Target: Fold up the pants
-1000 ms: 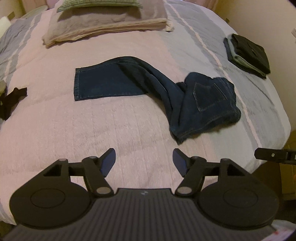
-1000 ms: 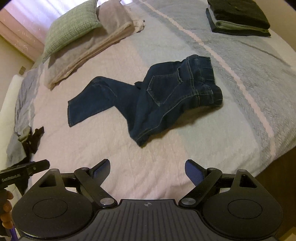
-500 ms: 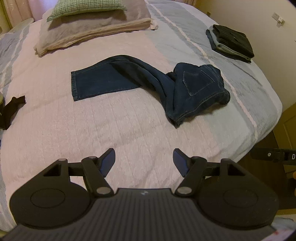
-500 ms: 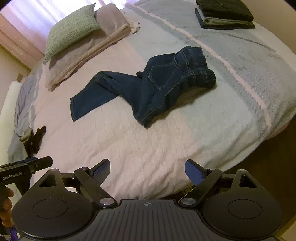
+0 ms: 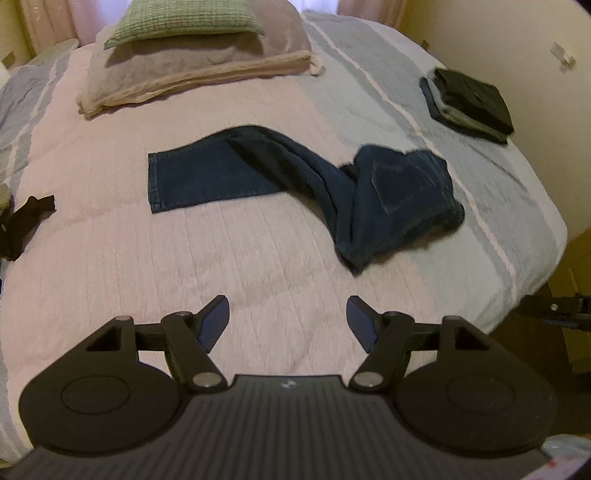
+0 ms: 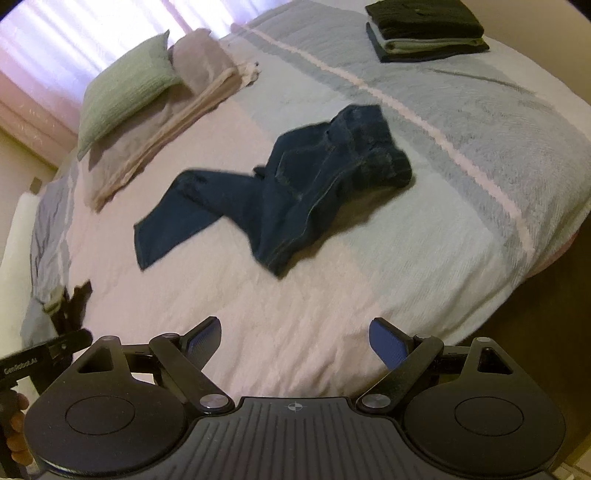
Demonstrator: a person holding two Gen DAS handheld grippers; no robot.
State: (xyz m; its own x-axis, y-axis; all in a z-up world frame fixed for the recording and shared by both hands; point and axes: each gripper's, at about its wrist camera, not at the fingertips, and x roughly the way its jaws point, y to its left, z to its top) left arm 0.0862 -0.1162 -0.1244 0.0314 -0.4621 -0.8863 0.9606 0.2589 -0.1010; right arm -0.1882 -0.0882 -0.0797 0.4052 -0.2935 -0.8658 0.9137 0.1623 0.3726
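Dark blue jeans (image 5: 314, 184) lie crumpled in the middle of the bed (image 5: 147, 258). One leg stretches flat to the left; the waist part (image 6: 354, 147) is bunched up at the right with a back pocket showing. My left gripper (image 5: 288, 319) hovers open over the bed's near edge, well short of the jeans, with nothing between its fingers. My right gripper (image 6: 295, 339) is also open and empty, near the bed's front edge, with the jeans (image 6: 288, 199) far ahead of it.
A green pillow (image 5: 184, 18) lies on folded beige bedding (image 5: 199, 74) at the head of the bed. A stack of folded dark clothes (image 5: 469, 103) sits at the far right corner. A black garment (image 5: 26, 218) lies at the left edge. A hand (image 6: 14, 424) holds the left gripper's handle.
Both grippers have pulled back and away from the jeans, so more of the bed shows. The jeans have not moved. Both grippers stayed open.
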